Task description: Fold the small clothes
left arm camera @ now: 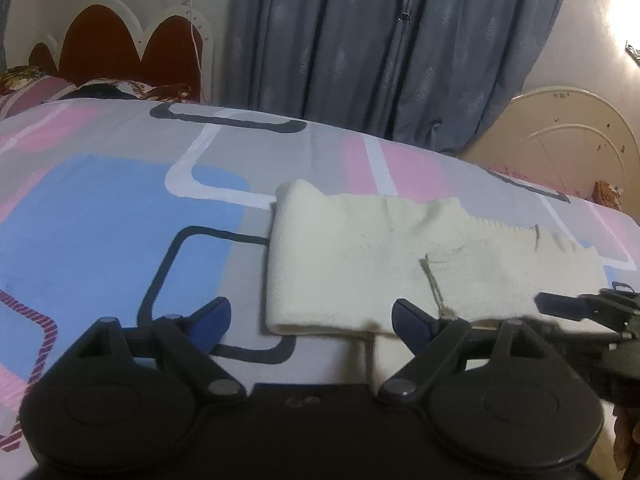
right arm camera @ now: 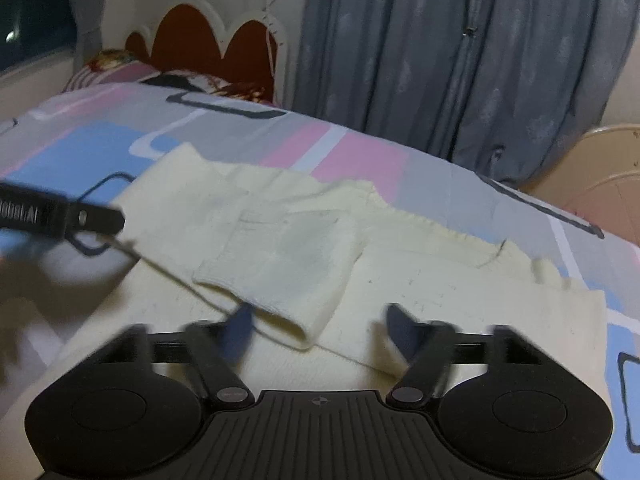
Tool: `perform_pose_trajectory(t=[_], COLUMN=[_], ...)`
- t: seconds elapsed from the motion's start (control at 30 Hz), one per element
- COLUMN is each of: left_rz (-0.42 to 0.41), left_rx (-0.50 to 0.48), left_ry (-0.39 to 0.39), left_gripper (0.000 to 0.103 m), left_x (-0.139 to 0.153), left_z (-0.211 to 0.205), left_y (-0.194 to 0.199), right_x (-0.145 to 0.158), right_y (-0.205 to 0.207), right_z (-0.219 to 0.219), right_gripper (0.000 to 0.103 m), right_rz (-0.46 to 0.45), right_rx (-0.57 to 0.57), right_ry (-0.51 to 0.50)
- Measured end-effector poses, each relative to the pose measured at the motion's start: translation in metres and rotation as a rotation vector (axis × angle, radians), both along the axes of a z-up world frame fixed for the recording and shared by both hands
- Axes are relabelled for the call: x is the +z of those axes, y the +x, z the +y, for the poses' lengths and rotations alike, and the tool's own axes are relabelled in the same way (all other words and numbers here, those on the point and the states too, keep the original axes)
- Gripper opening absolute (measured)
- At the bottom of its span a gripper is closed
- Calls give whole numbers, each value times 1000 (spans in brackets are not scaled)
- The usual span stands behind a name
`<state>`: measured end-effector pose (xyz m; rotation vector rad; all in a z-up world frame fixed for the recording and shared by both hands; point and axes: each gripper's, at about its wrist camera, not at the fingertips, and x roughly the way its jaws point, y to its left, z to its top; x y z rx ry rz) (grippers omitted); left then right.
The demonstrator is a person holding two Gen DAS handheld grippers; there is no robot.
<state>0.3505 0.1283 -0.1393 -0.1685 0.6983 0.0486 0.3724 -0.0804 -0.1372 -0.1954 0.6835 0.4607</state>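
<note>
Showing both grippers, left gripper (left arm camera: 310, 316) gaping (right gripper (right arm camera: 318, 322) blurred) over cream garment (left arm camera: 360, 264).

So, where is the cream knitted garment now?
The cream knitted garment lies on the patterned bedsheet, just ahead of both grippers, centre-right in the left wrist view, below the blue curtain.

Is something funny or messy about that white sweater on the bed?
A little. The cream sweater lies on the bedspread with one sleeve folded across its front at a slant, not straight. A greyish smudge shows on that sleeve. No rip or spill can be seen.
</note>
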Motion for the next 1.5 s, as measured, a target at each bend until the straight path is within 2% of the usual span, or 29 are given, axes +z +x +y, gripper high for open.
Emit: perform_pose_trajectory(t=[0.07, 0.13, 0.17, 0.2, 0.27, 0.33, 0.37, 0.5, 0.6, 0.63, 0.67, 0.77, 0.83, 0.9, 0.93, 1.03, 1.07, 1.1, 1.13, 1.2, 1.23, 1.27, 1.33, 1.4, 1.5], left_rz=[-2, -8, -10, -13, -18, -10, -1, 35, 57, 61, 63, 65, 73, 81, 85, 95, 92, 84, 69, 48, 40, 40, 70, 83, 78], left_rx=[1, 1, 0, -1, -12, -31, -43, -67, -49, -38, -25, -16, -22, -20, -13, -1, 6, 16, 25, 32, 31, 30, 37, 57, 64], left_ry=[-6, -6, -3, 2, 22, 37, 42, 16, -42, -65, -78, -88, -107, -122, -131, -160, -177, -195, -206, -192, -180, -168, -156, -175, -157], left_gripper=[87, 87, 87, 87, 85, 74, 72, 71, 75, 71, 62, 50, 44, 44, 45, 52, 56, 67, 70, 70, 69, 67, 60, 59, 59], left_x=[-1, -2, -2, -3, -5, -8, -11, -21, -27, -28, -29, -30, -28, -27, -26, -24, -22, -20, -18, -14, -13, -13, -18, -22, -23], left_z=[1, 0, -1, -2, -7, -13, -17, -30, -29, -26, -24, -22, -21, -21, -20, -19, -17, -16, -15, -15, -15, -16, -15, -13, -15], left_y=[0, 2, 3, 5, 8, 12, 14, 21, 25, 26, 27, 30, 30, 31, 31, 31, 31, 30, 27, 26, 26, 27, 32, 34, 33], right_x=[2, 4, 6, 9, 18, 25, 26, 22, 11, 6, 2, -1, 4, 9, 11, 12, 9, 8, 8, 7, 8, 7, 5, 5, 9], right_y=[11, 16, 19, 20, 23, 29, 33, 44, 42, 42, 41, 37, 37, 35, 34, 36, 35, 34, 32, 30, 29, 29, 30, 32, 30], right_z=[-1, -4, -6, -10, -29, -54, -68, -121, -147, -154, -161, -173, -179, -183, -187, -196, -194, -196, -199, -204, -206, -207, -209, -206, -196], right_gripper=[34, 31, 24, 1, 2, 2, 2, 2, 2, 2, 2, 2, 7, 28, 29, 29, 29, 29, 29, 27, 16, 10, 10, 5, 3], right_rz=[4, 8, 10, 13, 25, 49, 75, 165, 207, 229, 247, 258, 234, 201, 188, 189, 194, 192, 192, 185, 177, 174, 178, 170, 133], right_rx=[-30, -57, -66, -73, -123, -200, -235, -352, -388, -400, -414, -438, -461, -487, -494, -510, -514, -521, -526, -535, -539, -542, -540, -531, -496], right_ry=[17, 36, 49, 71, 172, 269, 313, 434, 434, 447, 457, 476, 479, 474, 471, 449, 436, 430, 434, 434, 425, 419, 415, 388, 311])
